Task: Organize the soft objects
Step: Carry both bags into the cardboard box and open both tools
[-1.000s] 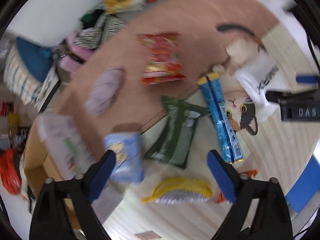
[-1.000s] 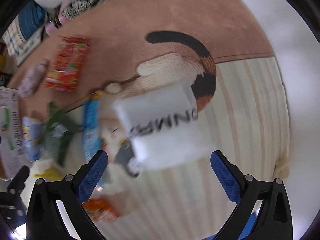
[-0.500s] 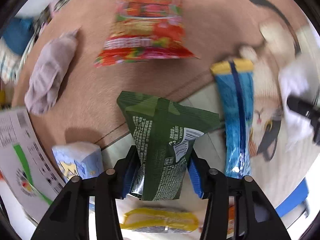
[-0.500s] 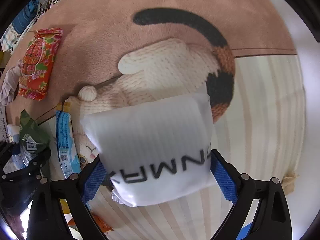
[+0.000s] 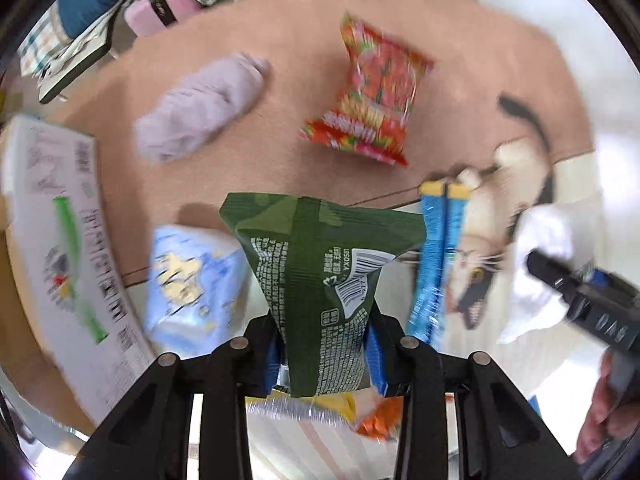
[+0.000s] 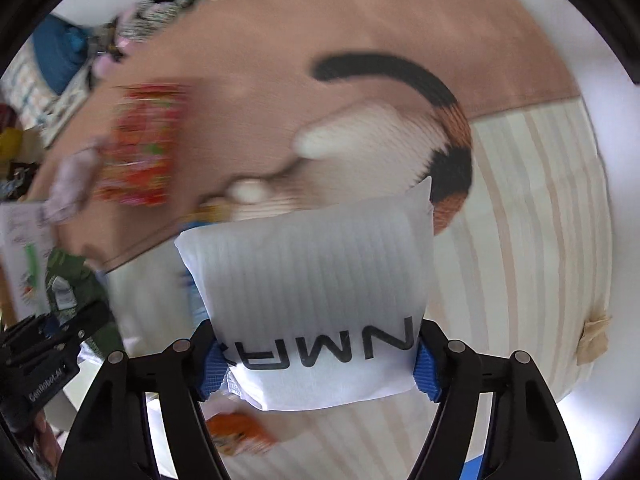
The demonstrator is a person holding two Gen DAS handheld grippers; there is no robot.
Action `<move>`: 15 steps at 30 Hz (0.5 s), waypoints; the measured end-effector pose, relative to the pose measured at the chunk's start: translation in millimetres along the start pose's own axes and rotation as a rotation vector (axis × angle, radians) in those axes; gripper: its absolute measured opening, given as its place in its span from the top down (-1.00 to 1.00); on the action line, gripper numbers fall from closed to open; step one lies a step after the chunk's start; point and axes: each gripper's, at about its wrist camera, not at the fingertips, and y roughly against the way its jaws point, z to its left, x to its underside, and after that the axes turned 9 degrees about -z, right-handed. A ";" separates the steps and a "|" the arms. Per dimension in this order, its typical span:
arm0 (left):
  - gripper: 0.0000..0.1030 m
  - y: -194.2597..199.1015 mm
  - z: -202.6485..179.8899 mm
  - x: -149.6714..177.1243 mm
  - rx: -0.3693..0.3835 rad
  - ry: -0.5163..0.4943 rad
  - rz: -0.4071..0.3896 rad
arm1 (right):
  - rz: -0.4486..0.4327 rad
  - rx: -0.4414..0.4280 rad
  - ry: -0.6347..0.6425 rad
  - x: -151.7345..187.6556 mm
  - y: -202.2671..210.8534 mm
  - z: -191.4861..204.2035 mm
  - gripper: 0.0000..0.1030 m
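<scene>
While blurred, left gripper [image 5: 326,354] clamps green packet [image 5: 320,280], lower edge hidden

1. L gripper [image 5: 325,354] clamped on green snack bag [image 5: 320,276]; bag lifted off the rug, barcode side facing cam.
2. Cat-print rug [image 5: 280,160] below, pink-brown w/ striped cream part.
3. On rug: red snack bag [image 5: 370,96] up top, lilac cloth [image 5: 200,106] to its left, blue stick pack [image 5: 434,256] just right of green bag, light-blue tissue pack [image 5: 188,280] just left of it.
4. Yellow pack [image 5: 308,404] and orange pack [image 5: 380,416] low, partly behind fingers.
5. R gripper [image 5: 580,292] at right edge, white bag [image 5: 536,272] at its tip; grip not clear from here.
6. Printed cardboard box [image 5: 68,240] far left. Blurry.
</scene>
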 end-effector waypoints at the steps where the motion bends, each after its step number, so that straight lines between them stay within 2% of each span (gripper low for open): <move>1: 0.39 15.6 7.9 1.6 0.013 0.014 -0.021 | -0.020 -0.022 0.018 4.4 12.0 12.5 -0.47; 5: 0.38 81.7 59.0 20.7 0.055 0.103 -0.123 | -0.082 -0.104 0.095 19.4 71.2 83.1 -0.47; 6: 0.38 105.4 75.6 21.3 0.054 0.123 -0.135 | -0.097 -0.130 0.118 28.5 84.0 105.7 -0.47; 8: 0.38 127.3 107.2 25.3 0.045 0.158 -0.150 | -0.121 -0.190 0.163 44.1 103.7 158.7 -0.47; 13: 0.38 154.8 203.4 34.6 0.019 0.241 -0.168 | -0.135 -0.259 0.264 77.0 123.5 284.4 -0.47; 15: 0.38 154.0 227.3 31.4 0.008 0.265 -0.167 | -0.136 -0.266 0.284 81.1 119.8 328.2 -0.47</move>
